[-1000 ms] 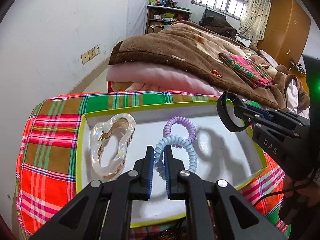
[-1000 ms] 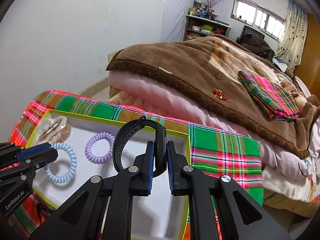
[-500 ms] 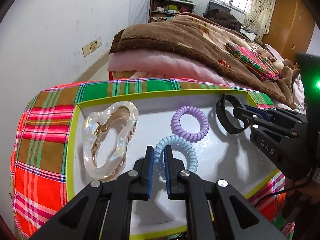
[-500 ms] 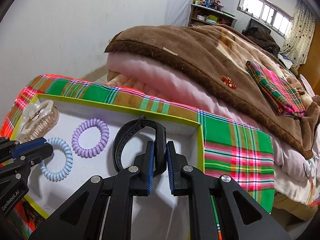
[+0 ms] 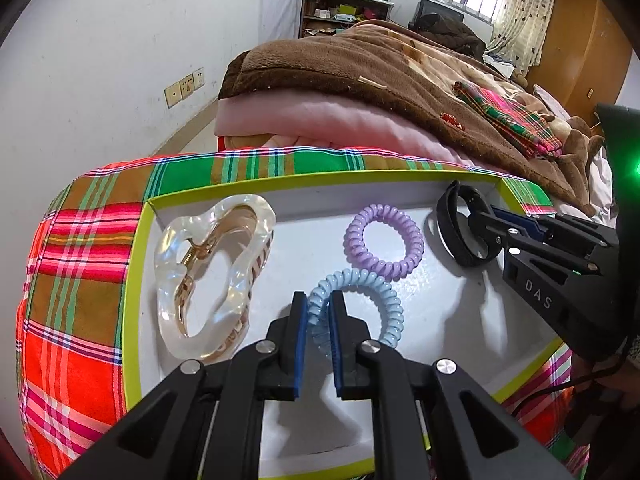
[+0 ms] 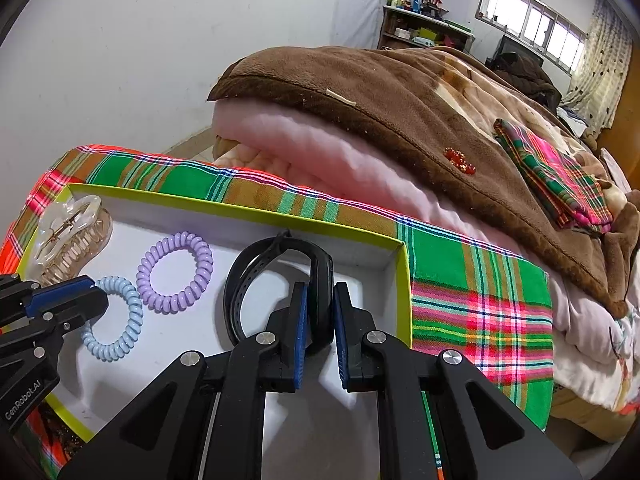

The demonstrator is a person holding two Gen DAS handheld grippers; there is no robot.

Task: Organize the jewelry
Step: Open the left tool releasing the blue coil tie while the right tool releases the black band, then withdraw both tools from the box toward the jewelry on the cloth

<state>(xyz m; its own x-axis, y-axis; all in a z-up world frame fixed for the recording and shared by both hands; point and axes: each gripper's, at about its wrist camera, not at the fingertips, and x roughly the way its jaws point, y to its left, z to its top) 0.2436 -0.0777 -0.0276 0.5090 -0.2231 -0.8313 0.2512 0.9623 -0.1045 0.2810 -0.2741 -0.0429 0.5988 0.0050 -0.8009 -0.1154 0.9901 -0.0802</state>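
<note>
A white tray with a yellow-green rim sits on a plaid cloth. In it lie a clear hair claw, a purple spiral hair tie and a light blue spiral hair tie. My left gripper is shut on the blue hair tie, low over the tray floor. My right gripper is shut on a black wristband, held low at the tray's right end.
The plaid cloth covers the surface under the tray. Behind it lies a bed with a pink quilt and a brown blanket, with a folded plaid cloth on top. A white wall stands at the left.
Both grippers have come down and forward toward the tray floor, still holding the blue hair tie and the black wristband. The blue tie now lies close to the purple one.
</note>
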